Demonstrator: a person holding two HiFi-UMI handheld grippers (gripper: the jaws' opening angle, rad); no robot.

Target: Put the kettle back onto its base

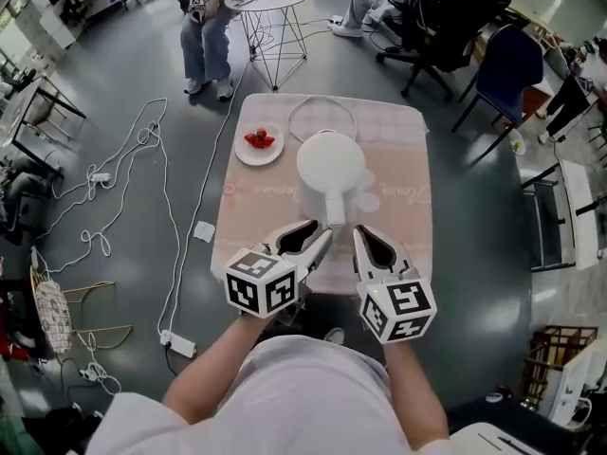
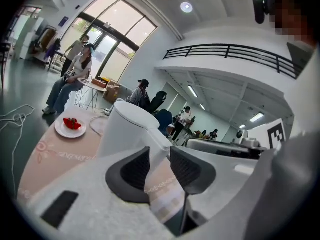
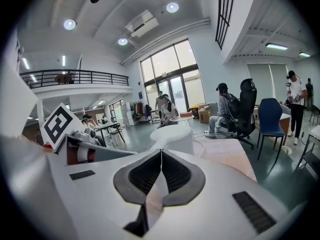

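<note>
1. Head view: the white kettle is standing on the pink-clothed table, with its handle pointing toward the person.
   - The round base is lying just beyond the kettle on its far side, and the kettle is not sitting on it.
   - A plate carrying strawberries is resting near the kettle, to its left.
   - The left gripper and the right gripper are hovering side by side on the kettle's near side. Their tips are flanking the end of the handle.

2. Left gripper view: the left gripper is holding its 2 jaws apart, and the tablecloth is showing through the gap between the dark pads.
   - The kettle is rising directly ahead. Its handle is running down toward that gap, but neither pad is pressing on it.
   - The plate of strawberries is sitting to the kettle's left.
   - An arc of the base is peeking out at the kettle's lower left.

3. Right gripper view: the right gripper is keeping its 2 jaws together, with the tips meeting and nothing clamped between them.
   - The kettle is standing straight ahead, just past those tips.
   - The table is stretching away to the kettle's right.
</note>
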